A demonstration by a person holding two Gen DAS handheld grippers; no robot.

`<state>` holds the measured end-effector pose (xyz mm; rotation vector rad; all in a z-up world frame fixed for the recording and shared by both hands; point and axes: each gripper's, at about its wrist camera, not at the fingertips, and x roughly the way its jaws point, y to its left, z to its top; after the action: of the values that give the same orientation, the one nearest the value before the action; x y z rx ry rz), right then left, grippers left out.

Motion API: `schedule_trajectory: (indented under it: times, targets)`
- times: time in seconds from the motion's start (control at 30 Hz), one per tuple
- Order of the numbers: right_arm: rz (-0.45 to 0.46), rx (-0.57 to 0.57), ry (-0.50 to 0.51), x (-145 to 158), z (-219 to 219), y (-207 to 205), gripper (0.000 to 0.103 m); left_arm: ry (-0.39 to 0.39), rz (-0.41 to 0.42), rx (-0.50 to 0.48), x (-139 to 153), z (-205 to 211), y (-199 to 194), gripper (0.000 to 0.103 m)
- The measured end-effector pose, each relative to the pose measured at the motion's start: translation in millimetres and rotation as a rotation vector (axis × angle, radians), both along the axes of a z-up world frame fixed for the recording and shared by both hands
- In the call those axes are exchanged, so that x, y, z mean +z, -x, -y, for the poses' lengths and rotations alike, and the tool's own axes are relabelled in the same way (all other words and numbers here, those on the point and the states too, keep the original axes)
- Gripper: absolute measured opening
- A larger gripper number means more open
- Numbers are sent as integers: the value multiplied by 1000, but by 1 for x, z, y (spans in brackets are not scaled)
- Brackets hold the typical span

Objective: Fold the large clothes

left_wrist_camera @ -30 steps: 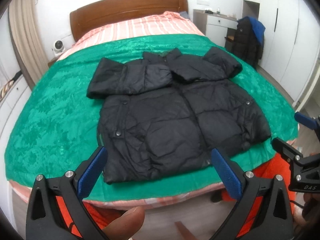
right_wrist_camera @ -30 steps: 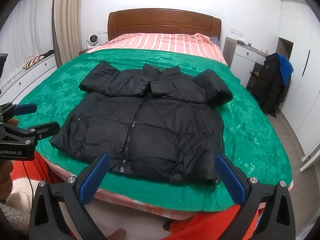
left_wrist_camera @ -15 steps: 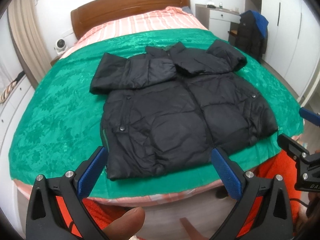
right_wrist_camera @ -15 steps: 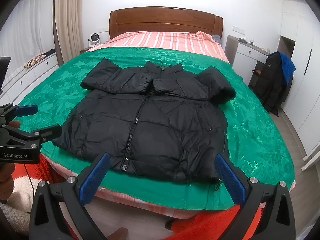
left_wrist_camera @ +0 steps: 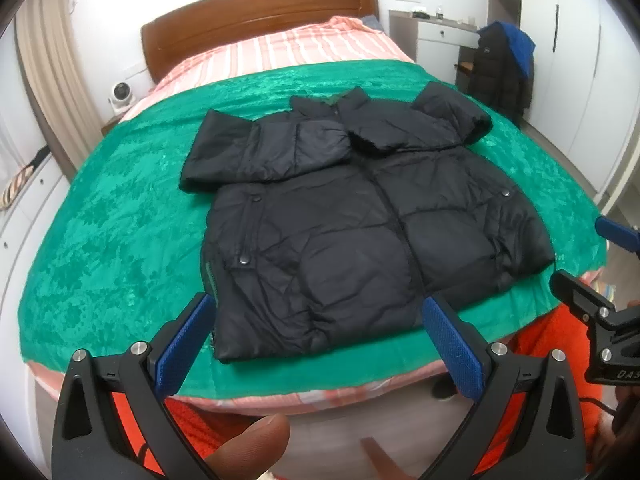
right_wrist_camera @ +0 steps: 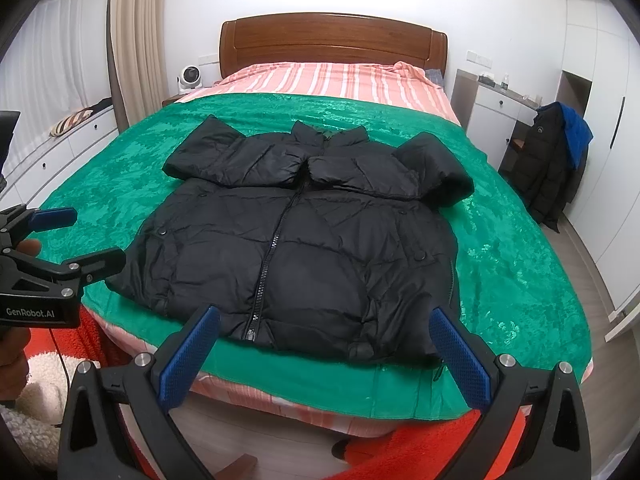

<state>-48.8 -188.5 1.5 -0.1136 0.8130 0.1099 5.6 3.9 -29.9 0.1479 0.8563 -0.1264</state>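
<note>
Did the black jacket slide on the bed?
No. The black jacket lies at the same spot on the green blanket; the sleeves match too. Only the cameras moved nearer.

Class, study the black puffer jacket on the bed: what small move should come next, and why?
Probably bring both open tongs, left and right, down to the hem of the black puffer jacket. Both sleeves already lie folded across its chest, and neither tongs holds anything.
</note>
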Motion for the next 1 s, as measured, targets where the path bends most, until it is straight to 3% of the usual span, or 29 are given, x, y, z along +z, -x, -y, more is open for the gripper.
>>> schedule_trajectory:
  times: [1.0]
  targets:
    - [-21, 3, -1, -9, 1, -1, 103, -28, -9, -1, -4, 3, 0, 103]
